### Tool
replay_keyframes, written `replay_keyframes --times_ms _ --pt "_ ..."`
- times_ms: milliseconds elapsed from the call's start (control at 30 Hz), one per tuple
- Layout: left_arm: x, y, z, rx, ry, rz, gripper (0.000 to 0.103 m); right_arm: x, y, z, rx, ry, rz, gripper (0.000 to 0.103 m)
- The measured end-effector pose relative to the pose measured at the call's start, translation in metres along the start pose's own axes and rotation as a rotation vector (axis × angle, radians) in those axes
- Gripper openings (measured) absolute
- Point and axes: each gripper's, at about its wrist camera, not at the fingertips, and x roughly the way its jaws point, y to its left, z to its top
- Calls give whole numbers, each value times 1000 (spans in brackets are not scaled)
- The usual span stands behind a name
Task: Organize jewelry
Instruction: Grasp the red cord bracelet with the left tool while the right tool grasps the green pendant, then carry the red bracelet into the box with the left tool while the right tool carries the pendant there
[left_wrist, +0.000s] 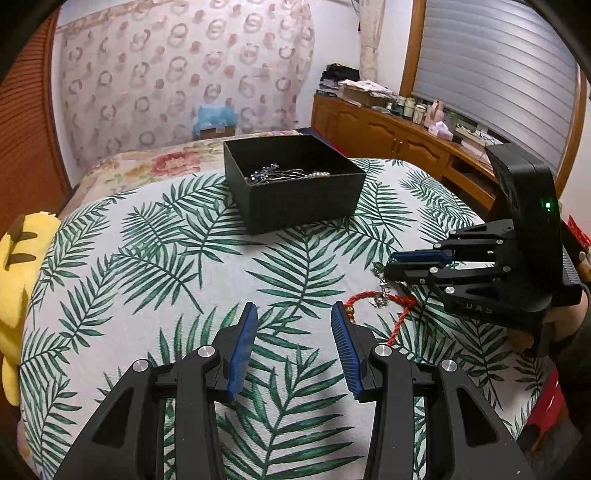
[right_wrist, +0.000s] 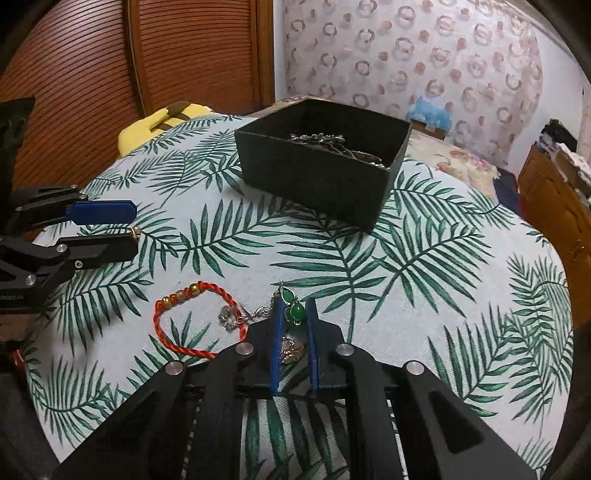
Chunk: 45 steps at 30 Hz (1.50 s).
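A black open box (left_wrist: 295, 184) holds several silver chains (left_wrist: 284, 173) on the palm-leaf cloth; it also shows in the right wrist view (right_wrist: 317, 177). A red cord bracelet with gold beads (right_wrist: 192, 317) lies on the cloth, and shows in the left wrist view (left_wrist: 391, 310). My right gripper (right_wrist: 293, 306) is nearly closed around a green-stone pendant piece (right_wrist: 295, 312) with a gold charm (right_wrist: 291, 349) between its pads; whether they grip it is unclear. It shows in the left wrist view (left_wrist: 389, 264). My left gripper (left_wrist: 293, 314) is open and empty above the cloth, also in the right wrist view (right_wrist: 135, 225).
A yellow plush toy (left_wrist: 18, 280) sits at the cloth's left edge. A wooden cabinet (left_wrist: 399, 140) with clutter runs along the right under a shuttered window. A floral bedspread (left_wrist: 147, 166) lies behind the box. A wooden slatted door (right_wrist: 110, 55) stands behind.
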Motion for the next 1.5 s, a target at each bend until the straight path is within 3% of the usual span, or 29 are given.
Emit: replay_keyframes --times_ms 500,867,933,1100,1167,1233,1500 --pt "22 -20 1 40 48 -38 39 -52 -26 -5 82 -129 -48 13" --pt "34 -39 0 94 77 -45 39 -61 -29 -10 103 -152 -38 13" --pt "36 -42 -1 106 82 -41 32 -62 -29 -10 103 -154 -36 13" --pt "39 -45 -2 118 89 -25 28 -62 -27 -11 99 -157 -31 13" --pt "40 -45 -2 120 90 -20 22 -62 -26 -11 97 -155 -30 13" --pt "40 -46 -2 127 91 -21 6 -61 -25 -11 93 -152 -30 13" --pt "28 -44 1 120 45 -34 6 -66 -22 -4 81 -165 -32 13"
